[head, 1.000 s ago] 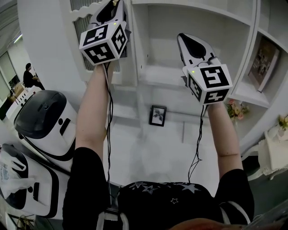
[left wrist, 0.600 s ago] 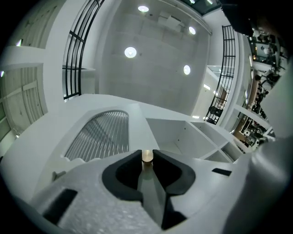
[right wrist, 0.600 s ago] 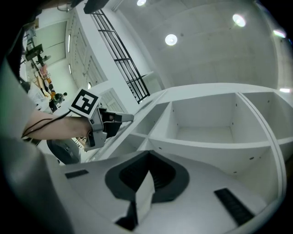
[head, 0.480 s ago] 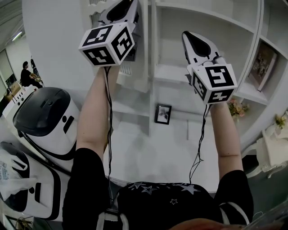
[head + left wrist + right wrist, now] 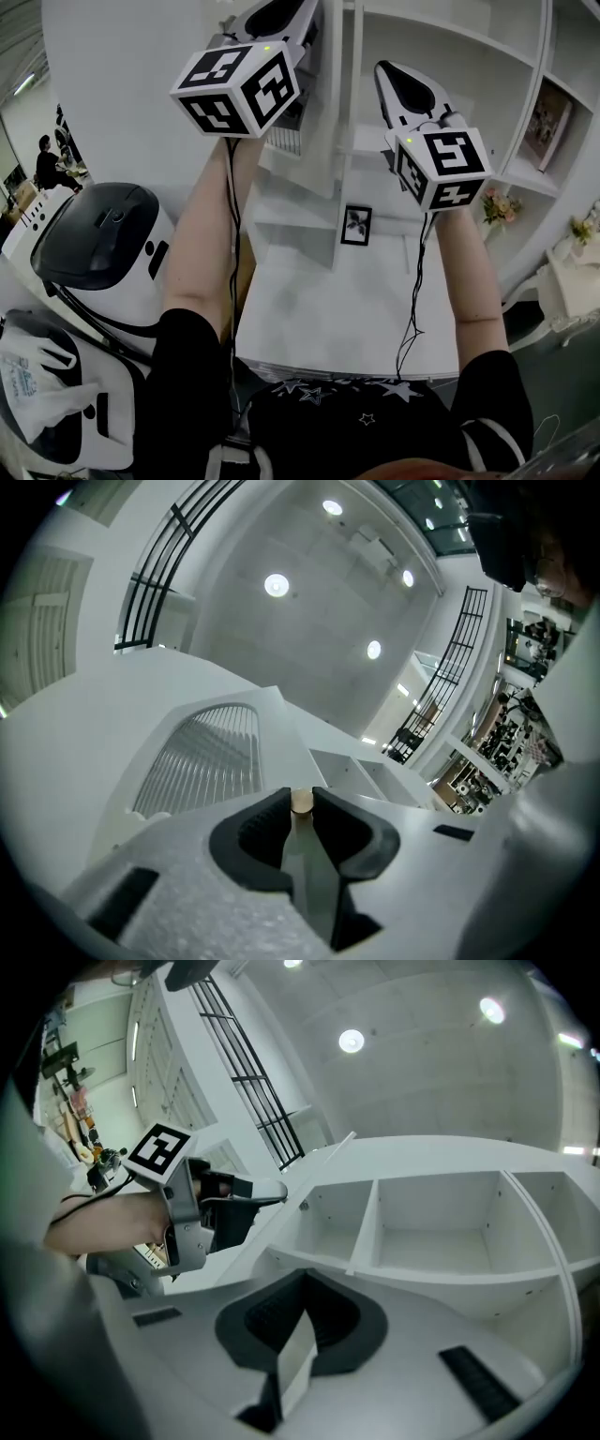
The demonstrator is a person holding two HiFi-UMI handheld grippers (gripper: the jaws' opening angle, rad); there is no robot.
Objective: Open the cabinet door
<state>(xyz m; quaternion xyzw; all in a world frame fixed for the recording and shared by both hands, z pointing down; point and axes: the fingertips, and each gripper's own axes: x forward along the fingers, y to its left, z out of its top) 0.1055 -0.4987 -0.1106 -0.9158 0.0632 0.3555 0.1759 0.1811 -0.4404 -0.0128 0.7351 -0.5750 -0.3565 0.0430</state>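
A: Tongs state, quick?
B: Left gripper is clamped on the small tan knob; pads on either side of it, touching; right gripper has its jaws together with nothing between them.
A: Where's the cabinet door?
B: Up in front of the person, at the left end of the open shelves; it's swung out well away from them; in the head view it reads nearly edge-on and sits between the two grippers.
A: Step in hand?
B: Swinging it open by the knob; I'd judge most of the travel done, since the compartments behind it show fully.
A: How to do it well?
B: Pull along the hinge's arc, not straight back; let the wrist turn with the door so the knob doesn't twist out of the pads; the knob is small and round, so the grip probably slips if the pull goes sideways; keep the empty right gripper beside the door and clear of its sweep.
A: Door's look?
B: White; an arch-topped panel of thin slats set in a plain frame; the knob sits on the frame near the edge by the slats; hinges I can't make out.
A: Anything else?
B: A small framed picture stands on the white surface below; well apart from the door.
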